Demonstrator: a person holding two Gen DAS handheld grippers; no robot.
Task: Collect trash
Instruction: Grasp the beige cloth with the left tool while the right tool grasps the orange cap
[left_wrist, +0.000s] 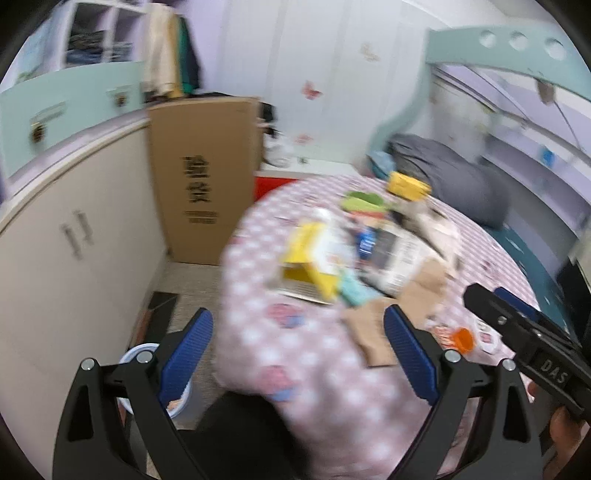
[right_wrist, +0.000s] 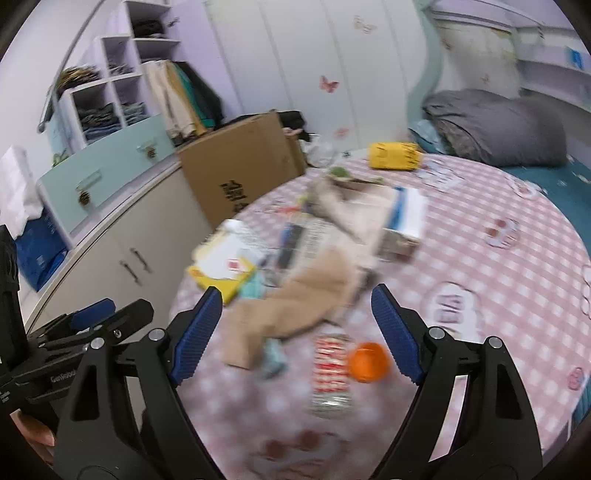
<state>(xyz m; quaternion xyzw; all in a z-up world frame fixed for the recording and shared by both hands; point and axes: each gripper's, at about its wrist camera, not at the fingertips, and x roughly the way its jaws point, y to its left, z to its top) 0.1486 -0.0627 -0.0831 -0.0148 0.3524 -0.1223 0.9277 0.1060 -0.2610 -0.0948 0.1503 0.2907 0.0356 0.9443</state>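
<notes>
A heap of trash lies on a round table with a pink checked cloth (right_wrist: 480, 258): a yellow and white carton (right_wrist: 221, 269), brown paper (right_wrist: 295, 314), a printed wrapper (right_wrist: 314, 236), a white and blue box (right_wrist: 406, 218) and a yellow pack (right_wrist: 395, 155). A clear bottle with a red label (right_wrist: 330, 373) lies beside an orange cap (right_wrist: 369, 362). My right gripper (right_wrist: 295, 332) is open and empty, just above the bottle and brown paper. My left gripper (left_wrist: 299, 350) is open and empty over the table's left edge; the carton (left_wrist: 310, 258) lies ahead of it.
A large cardboard box (left_wrist: 203, 177) leans on beige cabinets (left_wrist: 74, 258) to the left. A white bin with a blue rim (left_wrist: 144, 369) stands on the floor under the left gripper. A bed with a grey blanket (right_wrist: 498, 125) is behind the table.
</notes>
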